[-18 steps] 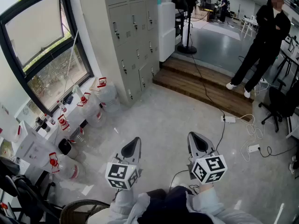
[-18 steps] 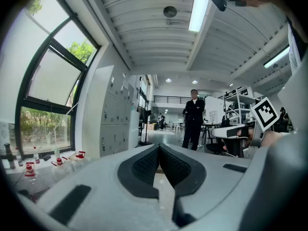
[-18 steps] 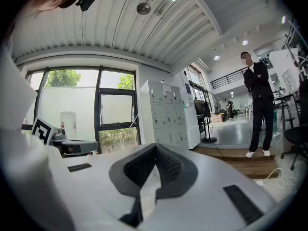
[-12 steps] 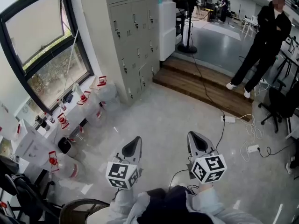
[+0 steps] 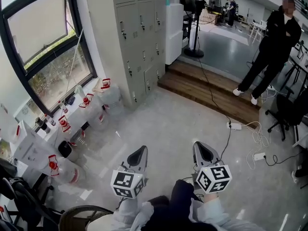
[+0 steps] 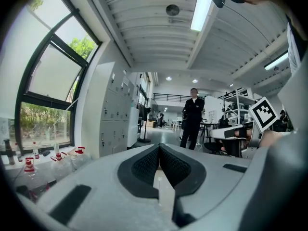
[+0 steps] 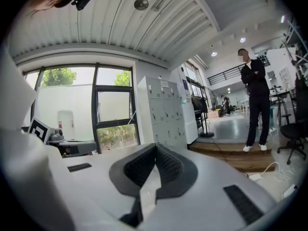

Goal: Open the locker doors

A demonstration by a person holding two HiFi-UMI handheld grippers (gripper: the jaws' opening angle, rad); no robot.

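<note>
Workroom, pale floor (image 5: pixel 168 121), window (image 5: pixel 48 47) on the left wall.

Item 1: left gripper (image 5: pixel 141 149), held low and close to the person's body, about level. Jaws clenched together, nothing between them.

Item 2: right gripper (image 5: pixel 199 145), alongside the left and apart from it, same attitude. Jaws pressed together, empty.

Item 3: bare floor ahead of both grippers. White power strip (image 5: pixel 234 126) with trailing cables to the right.

Item 4: water jugs (image 5: pixel 108 94) with red caps, grouped under the window, left of the lockers' foot.

Item 5: lockers (image 5: pixel 139 37), grey, several columns of small doors against the far left wall, well apart from both grippers. Every door that shows looks closed and flush, handles untouched.

Item 6: wooden step (image 5: pixel 211 88) just beyond the lockers. A person in dark clothing (image 5: pixel 269 52) stands there, arms folded.

Progress, by judgement: none made. No door is open, neither gripper is near a handle, and the approach and all the opening remain to be done.
</note>
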